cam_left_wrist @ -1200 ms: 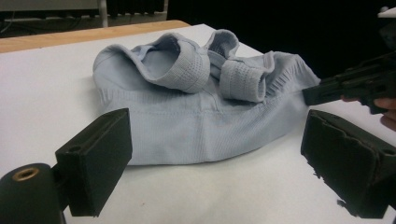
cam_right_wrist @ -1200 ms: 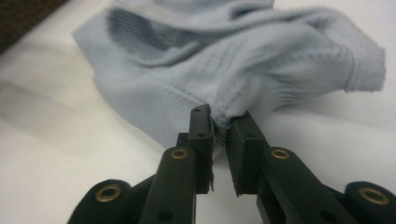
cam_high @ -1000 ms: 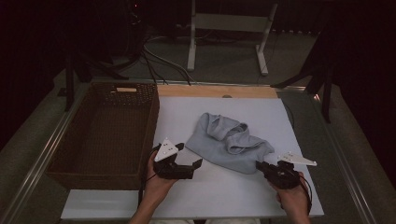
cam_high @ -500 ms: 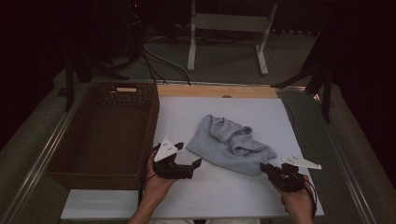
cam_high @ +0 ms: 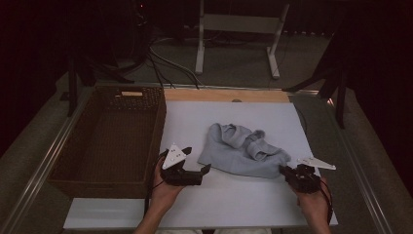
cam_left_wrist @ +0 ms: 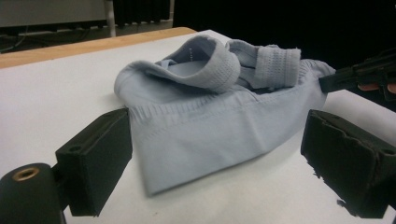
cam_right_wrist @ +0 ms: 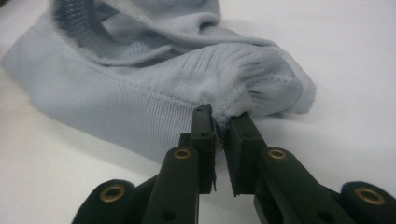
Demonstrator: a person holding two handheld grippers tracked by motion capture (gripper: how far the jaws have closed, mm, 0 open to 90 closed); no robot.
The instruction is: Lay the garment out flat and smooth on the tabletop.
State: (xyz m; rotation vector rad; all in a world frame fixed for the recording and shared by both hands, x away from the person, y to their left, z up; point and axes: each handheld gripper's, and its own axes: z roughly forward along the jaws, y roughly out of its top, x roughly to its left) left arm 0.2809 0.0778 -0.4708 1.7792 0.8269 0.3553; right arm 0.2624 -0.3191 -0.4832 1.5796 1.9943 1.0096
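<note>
Dark surroundings enclosed a white table top (cam_high: pixel 234 204), with a wooden strip along its far edge and metal stands and cables on the floor beyond. At the left of the table stood a brown wicker basket (cam_high: pixel 104 141), nothing visible inside it. Just right of the basket, at the near side, the left gripper (cam_high: pixel 197 168) was held in the person's left hand (cam_high: pixel 163 192). Its jaws stood wide apart and gripped nothing; in the left gripper view the near left corner of the garment lay between them, apart from both pads (cam_left_wrist: pixel 100 163). A crumpled light blue garment (cam_high: pixel 241 151), with ribbed cuffs and hem, lay on the table right of centre, between the two grippers. At its near right corner the right gripper (cam_high: pixel 285 170), held in the right hand (cam_high: pixel 311 204), was clenched on the fabric: in the right gripper view the jaws stood almost together with a bunched fold of the ribbed edge (cam_right_wrist: pixel 233 100) pinched between their tips. The garment rested on the table.
</note>
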